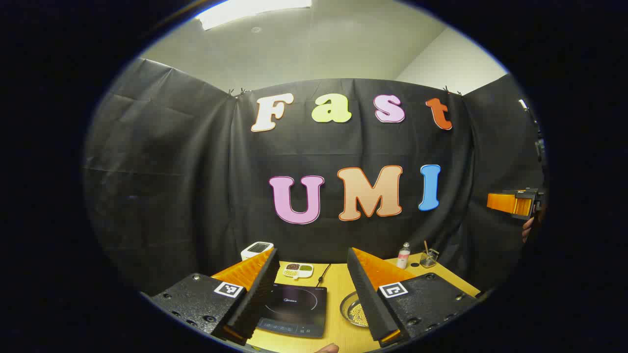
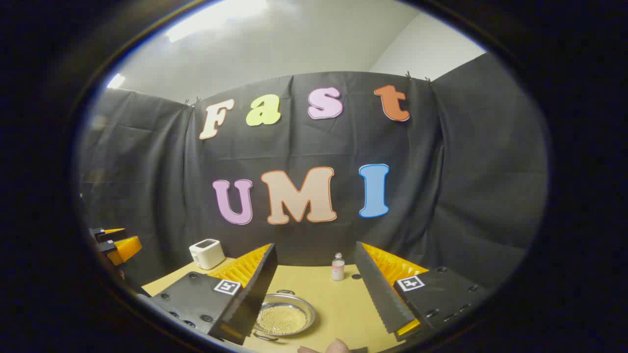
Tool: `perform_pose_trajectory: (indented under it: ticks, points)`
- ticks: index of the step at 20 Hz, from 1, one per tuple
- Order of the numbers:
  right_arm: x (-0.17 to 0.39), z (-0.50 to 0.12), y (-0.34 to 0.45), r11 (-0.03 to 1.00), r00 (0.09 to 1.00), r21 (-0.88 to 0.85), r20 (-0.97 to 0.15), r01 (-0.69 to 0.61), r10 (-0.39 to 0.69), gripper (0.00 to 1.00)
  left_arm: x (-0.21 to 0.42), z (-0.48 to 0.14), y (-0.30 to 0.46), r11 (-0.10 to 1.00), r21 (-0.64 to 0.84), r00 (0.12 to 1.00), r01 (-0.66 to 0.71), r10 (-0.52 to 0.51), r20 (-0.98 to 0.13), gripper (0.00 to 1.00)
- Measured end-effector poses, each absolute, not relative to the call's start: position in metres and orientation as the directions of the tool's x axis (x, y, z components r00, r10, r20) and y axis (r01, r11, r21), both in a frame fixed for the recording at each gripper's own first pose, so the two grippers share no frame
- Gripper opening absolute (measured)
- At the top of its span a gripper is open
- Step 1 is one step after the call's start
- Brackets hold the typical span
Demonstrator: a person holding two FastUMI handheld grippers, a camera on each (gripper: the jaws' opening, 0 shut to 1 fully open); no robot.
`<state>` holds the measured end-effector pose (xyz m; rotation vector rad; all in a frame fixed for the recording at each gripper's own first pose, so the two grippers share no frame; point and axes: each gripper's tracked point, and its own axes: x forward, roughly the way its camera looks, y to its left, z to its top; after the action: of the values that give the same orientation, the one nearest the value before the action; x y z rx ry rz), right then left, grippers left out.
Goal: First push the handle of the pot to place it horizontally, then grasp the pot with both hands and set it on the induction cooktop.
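A shallow metal pot [image 2: 284, 314] holding yellowish grains sits on the wooden table [image 2: 338, 306], just ahead of my right gripper [image 2: 315, 245], low between its open fingers. One loop handle [image 2: 284, 292] points away from me, the other [image 2: 265, 337] toward me. In the left gripper view the pot [image 1: 354, 310] is partly hidden behind a finger. The black induction cooktop [image 1: 294, 309] lies left of the pot, between the open fingers of my left gripper [image 1: 312, 250]. Both grippers hover above the table, holding nothing.
At the back of the table stand a white appliance [image 1: 256, 249], a divided dish of beans [image 1: 298, 269], a small bottle [image 1: 403, 255] and a glass with a stick [image 1: 429, 257]. A cable [image 1: 324, 274] runs behind the cooktop. A fingertip [image 2: 333, 347] shows at the bottom edge.
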<state>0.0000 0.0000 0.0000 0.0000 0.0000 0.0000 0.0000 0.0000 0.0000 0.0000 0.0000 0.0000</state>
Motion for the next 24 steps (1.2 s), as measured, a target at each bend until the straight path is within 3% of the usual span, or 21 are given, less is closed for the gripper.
perform_pose_trajectory:
  ticks: [1, 7, 8, 9, 14, 16, 19, 20, 21, 23, 24]
  points:
    - [0.0, 0.0, 0.001, 1.0, 1.0, -0.001, -0.001, -0.001, 0.001, 0.92, -0.001, 0.0, 0.001, 1.0, -0.002, 1.0, -0.001, 0.001, 0.001, 0.81]
    - [0.001, -0.003, 0.009, 1.0, 1.0, 0.002, -0.011, -0.001, 0.001, 0.92, -0.001, -0.001, 0.008, 1.0, 0.006, 1.0, -0.001, 0.001, 0.004, 0.81]
    - [0.001, -0.003, 0.01, 1.0, 1.0, 0.002, -0.011, 0.0, 0.0, 0.92, 0.0, -0.001, 0.009, 1.0, 0.007, 1.0, -0.001, 0.001, 0.006, 0.86]
    - [0.0, -0.003, 0.012, 1.0, 1.0, 0.001, -0.012, 0.001, -0.001, 0.92, 0.0, 0.0, 0.011, 1.0, 0.006, 1.0, 0.0, 0.0, 0.006, 0.81]
    - [-0.002, -0.007, 0.02, 1.0, 1.0, 0.002, -0.022, 0.003, -0.003, 0.92, 0.0, -0.005, 0.017, 1.0, -0.002, 1.0, 0.004, -0.004, 0.003, 0.81]
    - [-0.003, -0.013, 0.027, 1.0, 0.999, 0.0, -0.039, -0.006, 0.006, 0.92, -0.001, -0.007, 0.02, 1.0, -0.004, 1.0, 0.008, -0.008, 0.001, 0.85]
    - [-0.003, -0.026, 0.039, 1.0, 0.997, -0.014, -0.074, -0.022, 0.021, 0.92, -0.002, -0.012, 0.027, 1.0, -0.014, 1.0, 0.005, -0.005, -0.009, 0.81]
    - [-0.006, -0.03, 0.043, 0.999, 0.996, -0.02, -0.085, -0.026, 0.024, 0.92, -0.004, -0.014, 0.028, 1.0, -0.017, 1.0, 0.004, -0.004, -0.013, 0.85]
    - [-0.006, -0.036, 0.047, 0.999, 0.995, -0.026, -0.1, -0.031, 0.028, 0.99, -0.004, -0.016, 0.03, 1.0, -0.019, 1.0, 0.003, -0.004, -0.017, 0.85]
    - [-0.005, -0.052, 0.056, 0.998, 0.99, -0.036, -0.134, -0.054, 0.049, 0.89, -0.006, -0.021, 0.037, 1.0, -0.018, 1.0, -0.01, 0.01, -0.029, 0.85]
    - [-0.003, -0.062, 0.063, 0.996, 0.986, -0.04, -0.156, -0.074, 0.067, 0.95, -0.006, -0.024, 0.04, 0.999, -0.023, 0.999, -0.022, 0.021, -0.033, 0.81]
